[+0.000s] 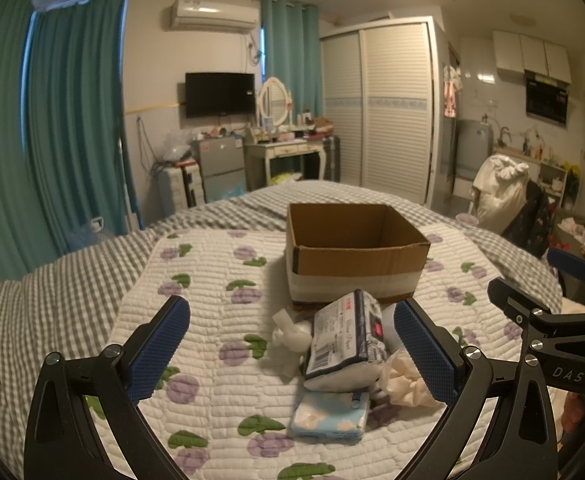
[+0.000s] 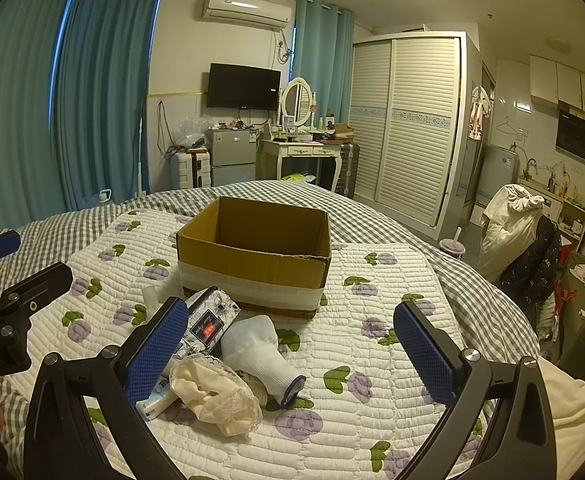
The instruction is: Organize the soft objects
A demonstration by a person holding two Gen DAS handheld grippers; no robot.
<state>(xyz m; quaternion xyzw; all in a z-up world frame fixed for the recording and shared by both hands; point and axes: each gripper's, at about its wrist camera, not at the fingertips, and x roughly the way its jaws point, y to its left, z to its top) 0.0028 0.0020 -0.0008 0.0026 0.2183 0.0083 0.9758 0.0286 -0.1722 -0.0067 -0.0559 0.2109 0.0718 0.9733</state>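
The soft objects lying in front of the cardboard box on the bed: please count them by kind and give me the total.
Tissue packs: 2, the flower-print tissue pack and the blue cloud-print tissue pack
White sock: 1, the white sock
Cream lace cloth: 1, the cream lace cloth
White soft figure: 1, the white soft figure
Total: 5, all outside the cardboard box

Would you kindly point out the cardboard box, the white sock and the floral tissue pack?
cardboard box [image 2: 252, 266]: right wrist view, brown front wall.
white sock [image 2: 258, 354]: right wrist view, ribbed middle.
floral tissue pack [image 1: 346, 334]: left wrist view, printed top face.
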